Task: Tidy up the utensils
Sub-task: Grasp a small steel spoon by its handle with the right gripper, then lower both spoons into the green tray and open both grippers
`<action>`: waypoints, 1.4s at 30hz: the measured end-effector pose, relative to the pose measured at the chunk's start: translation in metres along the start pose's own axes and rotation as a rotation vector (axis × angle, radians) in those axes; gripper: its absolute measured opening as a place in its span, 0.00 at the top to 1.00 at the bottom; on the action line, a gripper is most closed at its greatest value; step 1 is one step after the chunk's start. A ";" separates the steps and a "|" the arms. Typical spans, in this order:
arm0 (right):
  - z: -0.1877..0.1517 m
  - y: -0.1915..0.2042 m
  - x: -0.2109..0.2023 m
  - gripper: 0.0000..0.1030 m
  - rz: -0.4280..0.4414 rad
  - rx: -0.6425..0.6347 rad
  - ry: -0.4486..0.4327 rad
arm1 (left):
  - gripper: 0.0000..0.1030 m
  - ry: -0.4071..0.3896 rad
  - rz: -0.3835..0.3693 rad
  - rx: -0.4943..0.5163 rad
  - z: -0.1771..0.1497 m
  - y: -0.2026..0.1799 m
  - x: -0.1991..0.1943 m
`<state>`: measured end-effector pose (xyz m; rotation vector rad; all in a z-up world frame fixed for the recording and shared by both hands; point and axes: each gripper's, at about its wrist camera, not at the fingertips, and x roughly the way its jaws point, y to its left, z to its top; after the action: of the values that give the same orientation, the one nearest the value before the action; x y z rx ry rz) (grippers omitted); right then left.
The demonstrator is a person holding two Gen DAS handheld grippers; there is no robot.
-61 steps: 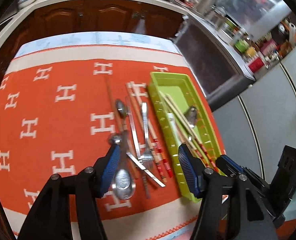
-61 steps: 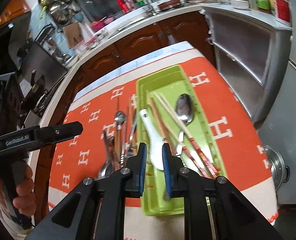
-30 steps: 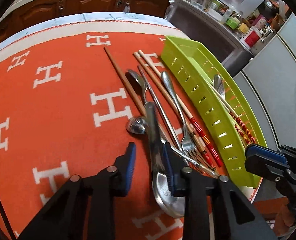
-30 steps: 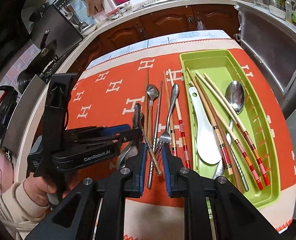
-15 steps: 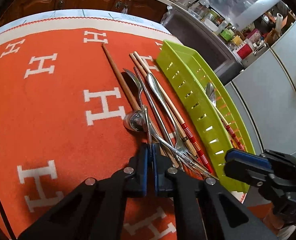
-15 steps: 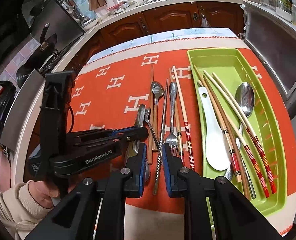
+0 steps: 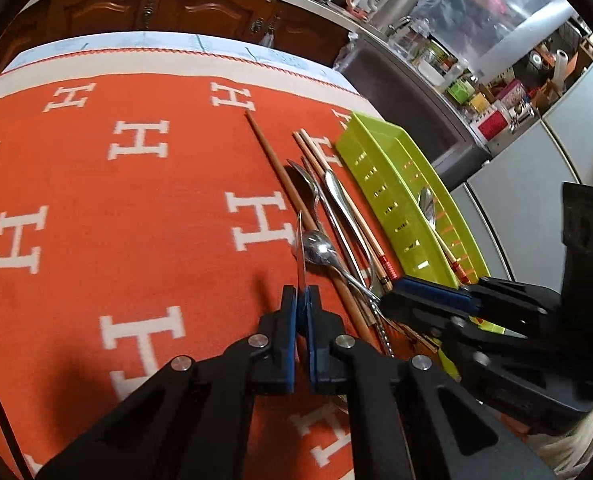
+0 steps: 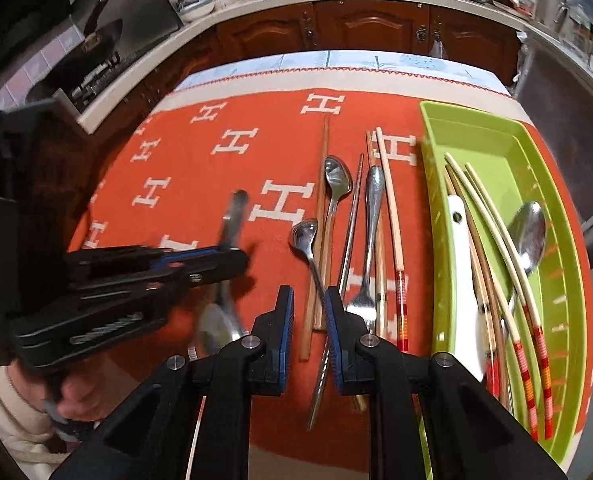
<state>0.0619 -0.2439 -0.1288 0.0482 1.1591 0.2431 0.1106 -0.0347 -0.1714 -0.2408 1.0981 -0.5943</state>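
Observation:
My left gripper point(image 7: 301, 296) is shut on the handle of a large metal spoon point(image 7: 299, 240), which I see edge-on, raised off the orange cloth point(image 7: 136, 200). In the right wrist view that spoon point(image 8: 232, 216) is blurred and sits left of the loose pile. The pile holds a small spoon point(image 8: 305, 236), a brown chopstick point(image 8: 322, 216), a fork point(image 8: 370, 240) and more chopsticks. My right gripper point(image 8: 308, 298) hovers over the pile's near end with a narrow gap, nothing pinched. The green tray point(image 8: 496, 136) on the right holds a white spoon point(image 8: 462, 280), a metal spoon point(image 8: 530, 236) and several chopsticks.
Dark wooden cabinets point(image 8: 376, 24) and a counter run behind the table. A stove with a pan point(image 8: 96, 40) stands at the far left. A person's hand and cream sleeve point(image 8: 72, 396) hold the left gripper. The table's right edge lies just past the tray.
The left gripper closed on the large spoon's handle and carried it left, away from the pile. The right gripper moved left from the tray and lower, over the loose utensils.

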 end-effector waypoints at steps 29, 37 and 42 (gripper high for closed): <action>0.015 0.036 0.048 0.98 -0.138 -0.211 -0.041 | 0.98 -0.047 -0.035 -0.111 -0.009 0.045 -0.023; 0.008 0.011 0.034 0.98 0.057 -0.033 -0.047 | 0.98 -0.053 -0.038 -0.107 -0.008 0.039 -0.027; 0.004 0.003 0.021 0.98 0.114 0.015 -0.067 | 0.98 -0.051 -0.037 -0.083 -0.003 0.031 -0.032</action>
<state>0.0731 -0.2359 -0.1456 0.1344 1.0923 0.3313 0.1078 0.0093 -0.1625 -0.3470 1.0717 -0.5728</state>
